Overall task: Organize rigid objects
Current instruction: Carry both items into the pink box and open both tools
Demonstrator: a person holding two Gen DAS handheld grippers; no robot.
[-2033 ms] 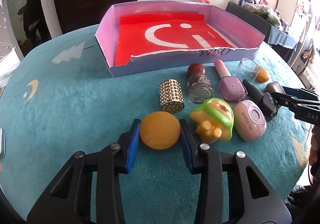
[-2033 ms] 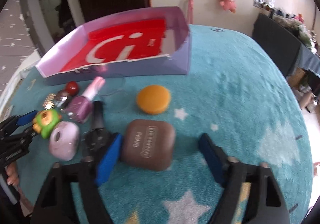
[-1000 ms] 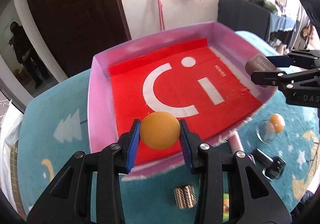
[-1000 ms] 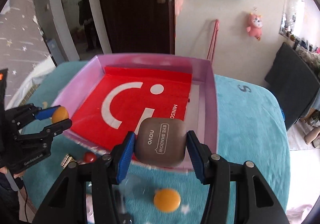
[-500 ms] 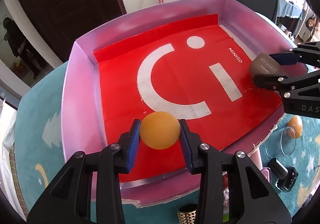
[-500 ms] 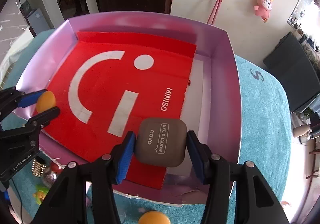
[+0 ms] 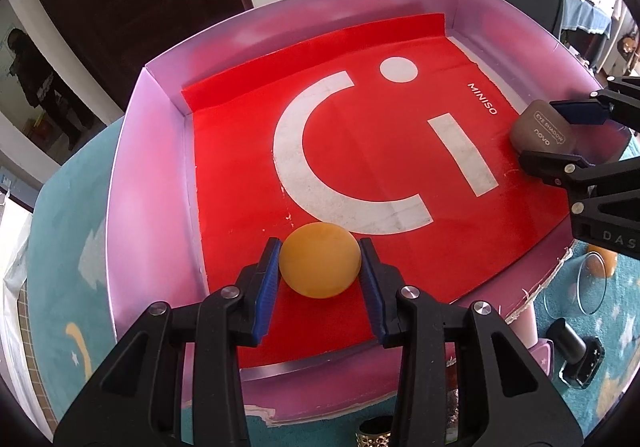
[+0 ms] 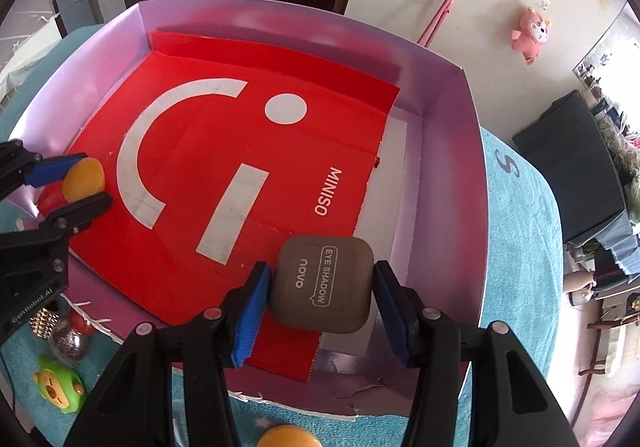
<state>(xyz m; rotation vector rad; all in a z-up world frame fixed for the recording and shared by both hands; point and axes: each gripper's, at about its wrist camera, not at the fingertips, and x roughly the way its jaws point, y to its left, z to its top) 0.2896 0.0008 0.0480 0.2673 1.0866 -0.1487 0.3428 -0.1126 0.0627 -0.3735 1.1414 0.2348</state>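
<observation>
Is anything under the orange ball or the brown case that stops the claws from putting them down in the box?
No. The red floor of the box is bare under the orange ball in the left claw and the brown case in the right claw.

The tray (image 7: 132,183) has pale lilac-pink walls, and a bright red sheet (image 7: 360,167) covers its floor, printed with a white curved stroke, a white bar, a white dot and small white lettering. The left hand-held gripper (image 7: 320,267) is black with blue pads and holds a matte orange-yellow disc (image 7: 319,265). The right hand-held gripper (image 8: 322,297) is likewise black with blue pads, around a taupe-brown case (image 8: 322,283) with pale lettering. The bench (image 7: 68,247) wears a teal cloth patterned with pale stars, a yellow moon and a whitish cloud. A lime-green toy (image 8: 58,389) has an orange face.
</observation>
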